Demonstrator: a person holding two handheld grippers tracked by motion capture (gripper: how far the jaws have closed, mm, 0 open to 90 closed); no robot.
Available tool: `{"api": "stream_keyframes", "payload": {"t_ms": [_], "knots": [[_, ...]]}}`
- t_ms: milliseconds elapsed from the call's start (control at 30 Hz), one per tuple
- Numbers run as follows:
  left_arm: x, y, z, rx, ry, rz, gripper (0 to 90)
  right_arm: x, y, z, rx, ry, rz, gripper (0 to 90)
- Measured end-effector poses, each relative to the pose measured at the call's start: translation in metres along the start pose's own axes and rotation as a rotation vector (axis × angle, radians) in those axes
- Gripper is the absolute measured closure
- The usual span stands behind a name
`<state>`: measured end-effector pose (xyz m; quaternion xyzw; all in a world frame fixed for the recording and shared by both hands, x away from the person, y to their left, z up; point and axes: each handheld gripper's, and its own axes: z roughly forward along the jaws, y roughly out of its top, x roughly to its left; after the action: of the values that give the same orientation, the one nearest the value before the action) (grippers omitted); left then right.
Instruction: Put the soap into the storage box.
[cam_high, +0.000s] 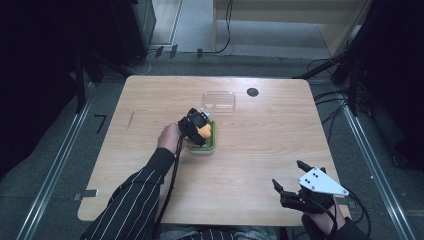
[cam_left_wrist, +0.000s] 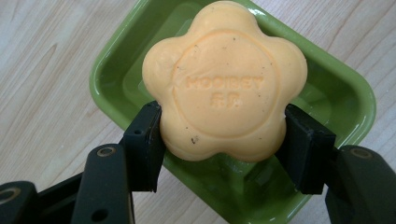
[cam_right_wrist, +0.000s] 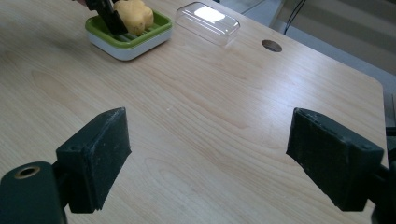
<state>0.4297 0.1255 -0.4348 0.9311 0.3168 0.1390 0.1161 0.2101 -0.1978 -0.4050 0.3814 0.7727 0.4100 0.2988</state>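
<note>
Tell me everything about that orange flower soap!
The soap is a pale orange bar shaped like a flower with rounded petals. A raised ring and stamped letters mark its face, and tiny dark specks dot it. It looks smooth and waxy. The left hand-held gripper pinches it on both sides, over the green soap dish on the wooden table.

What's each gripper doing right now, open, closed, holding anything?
Left gripper: shut on the orange flower-shaped soap, over the green soap dish.
Right gripper: open, holding nothing, above the table.
</note>
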Motion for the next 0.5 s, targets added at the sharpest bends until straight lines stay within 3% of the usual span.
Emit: {"api": "stream_keyframes", "payload": {"t_ms": [100,500], "knots": [[-0.002,0.0022,0.0029,0.01,-0.003,0.014,39.3,0.0,0.0,0.0,-0.001,0.001,0.0,13.6],[-0.0014,0.0011,0.0078,0.026,-0.003,0.01,39.1,-0.0001,-0.0002,-0.0003,-0.001,0.001,0.001,13.6]]}}
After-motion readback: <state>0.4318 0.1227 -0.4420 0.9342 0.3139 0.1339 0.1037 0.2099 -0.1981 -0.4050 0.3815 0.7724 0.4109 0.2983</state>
